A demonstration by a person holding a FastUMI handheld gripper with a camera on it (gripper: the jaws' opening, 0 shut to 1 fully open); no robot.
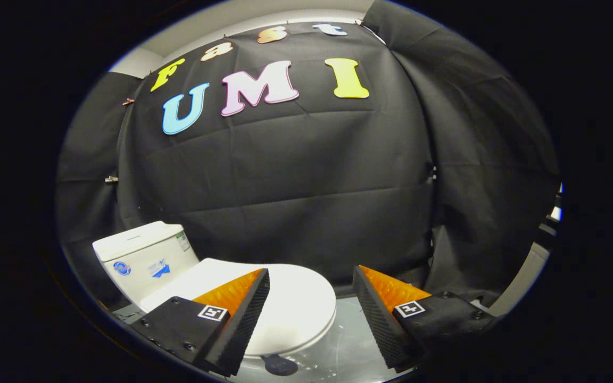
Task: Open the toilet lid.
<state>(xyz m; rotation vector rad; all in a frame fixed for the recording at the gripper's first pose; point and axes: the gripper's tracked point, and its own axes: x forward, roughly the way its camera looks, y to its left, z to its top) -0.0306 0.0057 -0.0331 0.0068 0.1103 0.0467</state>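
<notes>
While I hold the gripper above the toilet, its 2 fingers spread wide, gripping nothing; the closed toilet lid lies just ahead, between and below them, beside the tank.

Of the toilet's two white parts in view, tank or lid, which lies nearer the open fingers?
The lid: closed, flat, lying between the open gripper fingers. The tank stands upright beyond it.
</notes>
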